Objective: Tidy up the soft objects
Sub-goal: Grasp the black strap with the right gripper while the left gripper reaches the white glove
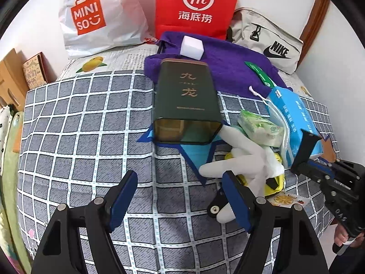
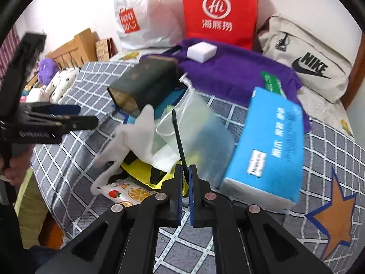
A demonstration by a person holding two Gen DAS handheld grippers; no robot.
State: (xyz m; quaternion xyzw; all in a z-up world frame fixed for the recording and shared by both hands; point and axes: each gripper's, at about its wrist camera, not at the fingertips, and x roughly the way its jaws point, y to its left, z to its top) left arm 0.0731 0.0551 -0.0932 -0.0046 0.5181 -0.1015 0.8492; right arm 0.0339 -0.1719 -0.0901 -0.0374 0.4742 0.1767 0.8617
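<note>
My left gripper (image 1: 180, 174) hangs open over the checked bedsheet (image 1: 91, 123), its right finger just beside a white glove (image 1: 239, 159). The glove lies on a heap with a green tissue pack (image 1: 260, 125), a blue tissue pack (image 2: 271, 146) and something yellow (image 2: 139, 171). My right gripper (image 2: 186, 167) is shut on the thin edge of a translucent drawstring pouch (image 2: 200, 132) that rests against the blue pack; this view is blurred. A dark green tin (image 1: 187, 100) lies on its side, open end toward me. Behind it a white foam block (image 1: 191, 46) sits on a purple towel (image 1: 228, 61).
A white Miniso bag (image 1: 91, 16), a red paper bag (image 1: 196, 4) and a beige Nike bag (image 1: 269, 38) stand along the wall. A fruit-printed wipes pack (image 2: 127, 190) lies at the bed's near edge. Plush toys (image 2: 52, 80) and a wooden headboard (image 2: 75, 45) are on the left.
</note>
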